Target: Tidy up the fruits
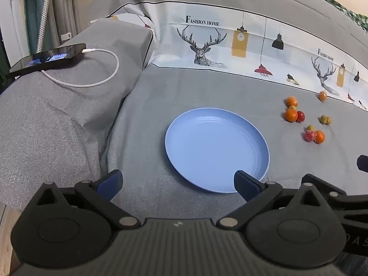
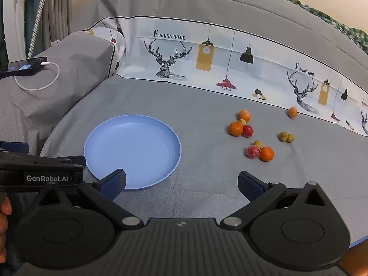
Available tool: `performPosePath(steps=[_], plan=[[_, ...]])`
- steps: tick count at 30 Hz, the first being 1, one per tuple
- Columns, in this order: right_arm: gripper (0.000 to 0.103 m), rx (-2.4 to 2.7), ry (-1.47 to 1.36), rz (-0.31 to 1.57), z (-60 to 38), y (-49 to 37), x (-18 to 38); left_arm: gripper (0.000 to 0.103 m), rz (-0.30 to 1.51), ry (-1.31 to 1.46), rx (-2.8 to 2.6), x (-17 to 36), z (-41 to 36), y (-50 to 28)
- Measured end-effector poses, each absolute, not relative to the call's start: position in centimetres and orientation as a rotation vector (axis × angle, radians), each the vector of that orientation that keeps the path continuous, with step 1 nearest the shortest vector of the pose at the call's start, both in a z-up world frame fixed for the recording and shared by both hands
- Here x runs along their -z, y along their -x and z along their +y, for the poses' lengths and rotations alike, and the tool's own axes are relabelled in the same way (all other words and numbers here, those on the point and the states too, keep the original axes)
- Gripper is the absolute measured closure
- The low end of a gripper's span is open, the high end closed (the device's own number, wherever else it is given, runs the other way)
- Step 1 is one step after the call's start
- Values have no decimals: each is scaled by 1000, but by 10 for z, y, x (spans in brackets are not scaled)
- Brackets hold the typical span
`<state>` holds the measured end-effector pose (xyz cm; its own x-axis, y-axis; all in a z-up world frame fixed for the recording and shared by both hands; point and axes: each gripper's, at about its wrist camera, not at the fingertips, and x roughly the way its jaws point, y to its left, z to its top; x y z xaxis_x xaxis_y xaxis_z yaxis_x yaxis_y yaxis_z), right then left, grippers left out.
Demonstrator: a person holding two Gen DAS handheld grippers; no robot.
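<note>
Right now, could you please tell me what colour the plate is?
The plate is plain light blue; the right wrist view shows it best.

A black plastic left gripper (image 1: 178, 185) with ribbed housing, round pivot discs, silver rivets and blue-padded fingers (image 1: 245, 184) is seen. The matching right gripper (image 2: 181, 185) is built alike. White "GenRobot.AI" lettering (image 2: 47, 178) is printed on the left one's side.

Gray bedspread (image 2: 202, 184) was the surface here. Sitting right on it were a blue plate (image 2: 132, 150) and, well apart, scattered small fruits (image 2: 253, 138), orange, red and greenish.
</note>
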<state>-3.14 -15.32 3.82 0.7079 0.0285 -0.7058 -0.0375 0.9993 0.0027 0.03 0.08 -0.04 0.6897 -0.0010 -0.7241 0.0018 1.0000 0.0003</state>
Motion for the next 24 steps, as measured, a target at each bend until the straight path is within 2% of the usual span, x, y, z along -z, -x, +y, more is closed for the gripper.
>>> performPosePath(steps=[24], plan=[[1, -39, 9, 794, -153, 29, -35, 0, 823, 10, -12, 3, 4, -1]])
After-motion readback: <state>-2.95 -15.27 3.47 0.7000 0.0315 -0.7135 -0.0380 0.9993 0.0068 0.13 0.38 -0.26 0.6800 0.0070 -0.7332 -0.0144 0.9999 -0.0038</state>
